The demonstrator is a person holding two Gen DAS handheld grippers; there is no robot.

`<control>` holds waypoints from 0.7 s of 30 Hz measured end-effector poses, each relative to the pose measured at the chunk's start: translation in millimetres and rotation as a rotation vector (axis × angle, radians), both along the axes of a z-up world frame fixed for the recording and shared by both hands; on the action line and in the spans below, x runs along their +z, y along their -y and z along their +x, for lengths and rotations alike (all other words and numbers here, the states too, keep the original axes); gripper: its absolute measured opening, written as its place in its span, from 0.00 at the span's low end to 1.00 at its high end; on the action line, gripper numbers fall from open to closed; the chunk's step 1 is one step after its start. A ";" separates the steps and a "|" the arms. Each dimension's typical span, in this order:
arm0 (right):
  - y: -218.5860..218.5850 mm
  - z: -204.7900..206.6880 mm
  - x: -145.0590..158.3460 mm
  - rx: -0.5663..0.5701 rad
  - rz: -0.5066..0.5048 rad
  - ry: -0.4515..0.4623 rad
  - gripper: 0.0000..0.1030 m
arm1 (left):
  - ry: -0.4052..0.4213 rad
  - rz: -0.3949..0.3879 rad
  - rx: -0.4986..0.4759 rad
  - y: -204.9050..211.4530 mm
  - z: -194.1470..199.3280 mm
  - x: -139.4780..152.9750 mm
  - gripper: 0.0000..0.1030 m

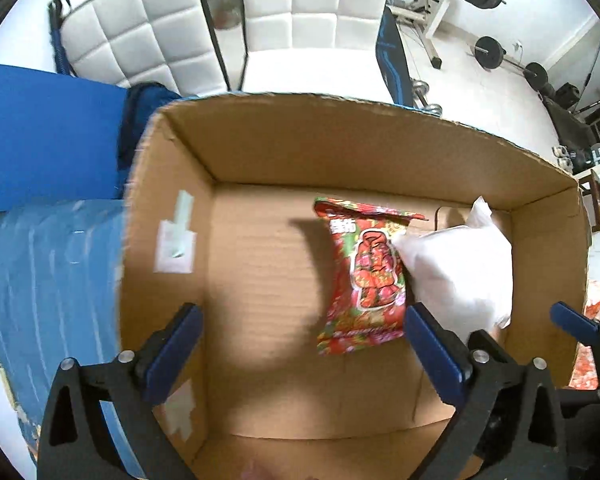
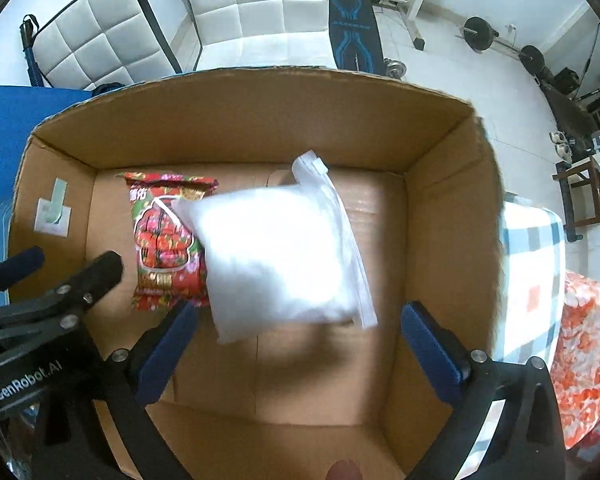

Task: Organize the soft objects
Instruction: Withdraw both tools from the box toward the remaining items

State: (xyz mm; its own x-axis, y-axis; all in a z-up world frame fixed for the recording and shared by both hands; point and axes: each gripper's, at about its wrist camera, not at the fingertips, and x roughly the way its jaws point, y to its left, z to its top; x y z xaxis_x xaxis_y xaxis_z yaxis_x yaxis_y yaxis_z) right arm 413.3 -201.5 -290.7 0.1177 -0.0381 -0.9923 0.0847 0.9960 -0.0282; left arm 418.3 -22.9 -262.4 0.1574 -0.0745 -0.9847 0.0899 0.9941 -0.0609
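Note:
An open cardboard box (image 1: 284, 140) (image 2: 260, 120) holds a red flowered soft packet (image 1: 364, 276) (image 2: 164, 236) and a white soft bag (image 1: 464, 272) (image 2: 276, 264) that overlaps the packet's right side. My left gripper (image 1: 304, 328) is open and empty above the box floor, left of the packet. My right gripper (image 2: 296, 328) is open and empty just above the white bag's near edge. The bag looks blurred in the right wrist view. The right gripper's finger (image 1: 572, 320) shows at the right edge of the left wrist view.
A blue mat (image 1: 48, 136) and light blue cloth (image 1: 52, 280) lie left of the box. A checked cloth (image 2: 532, 264) and orange flowered fabric (image 2: 588, 360) lie to its right. White padded panels (image 2: 256, 4) and gym weights (image 2: 480, 32) stand behind.

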 end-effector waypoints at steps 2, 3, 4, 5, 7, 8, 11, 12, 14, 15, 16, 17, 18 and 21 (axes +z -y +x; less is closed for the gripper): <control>-1.0 -5.5 4.9 -0.004 0.001 0.004 1.00 | 0.025 0.014 -0.001 -11.8 -11.8 8.2 1.00; -2.7 -9.7 7.9 -0.008 0.001 0.008 1.00 | 0.034 0.019 -0.001 -15.0 -13.7 9.0 1.00; -3.9 -15.5 11.2 -0.008 -0.002 0.013 1.00 | 0.041 0.021 -0.002 -18.6 -16.9 8.3 1.00; -3.8 -20.0 13.9 -0.010 -0.005 0.020 1.00 | 0.052 0.022 0.000 -21.2 -21.5 11.6 1.00; -3.6 -30.0 20.8 -0.010 -0.005 0.035 1.00 | 0.069 0.023 -0.002 -15.4 -21.3 12.2 1.00; -3.5 -32.5 24.1 -0.010 -0.009 0.043 1.00 | 0.079 0.020 -0.001 -16.4 -22.9 16.2 1.00; -6.0 -41.3 36.5 -0.007 -0.021 0.071 1.00 | 0.111 0.023 -0.002 -4.1 -26.5 25.8 1.00; -7.7 -43.3 40.1 -0.008 -0.023 0.079 1.00 | 0.125 0.022 -0.003 -3.8 -30.2 30.8 1.00; -8.1 -50.3 48.4 -0.010 -0.025 0.095 1.00 | 0.147 0.019 -0.002 1.1 -30.9 37.0 1.00; -7.7 -55.6 53.3 -0.011 -0.025 0.105 1.00 | 0.160 0.017 -0.002 0.7 -34.9 42.6 1.00; -9.4 -57.4 59.3 -0.011 -0.026 0.112 1.00 | 0.169 0.017 -0.001 0.2 -37.9 48.1 1.00; -9.2 -61.8 64.1 -0.013 -0.025 0.122 1.00 | 0.180 0.017 0.000 0.5 -42.7 54.5 1.00; -9.2 -66.7 69.9 -0.015 -0.023 0.132 1.00 | 0.190 0.015 -0.001 0.9 -47.3 60.5 1.00; -9.1 -78.3 84.5 -0.015 -0.032 0.161 1.00 | 0.212 0.011 -0.001 0.6 -58.5 75.3 1.00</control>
State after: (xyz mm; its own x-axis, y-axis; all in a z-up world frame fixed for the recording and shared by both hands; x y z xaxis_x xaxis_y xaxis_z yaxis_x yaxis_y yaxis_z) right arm 334.9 -192.3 -206.1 0.2740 -0.0719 -0.9590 0.1052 0.9935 -0.0444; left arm 359.9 -23.5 -187.1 0.3611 -0.0637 -0.9304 0.1001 0.9945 -0.0292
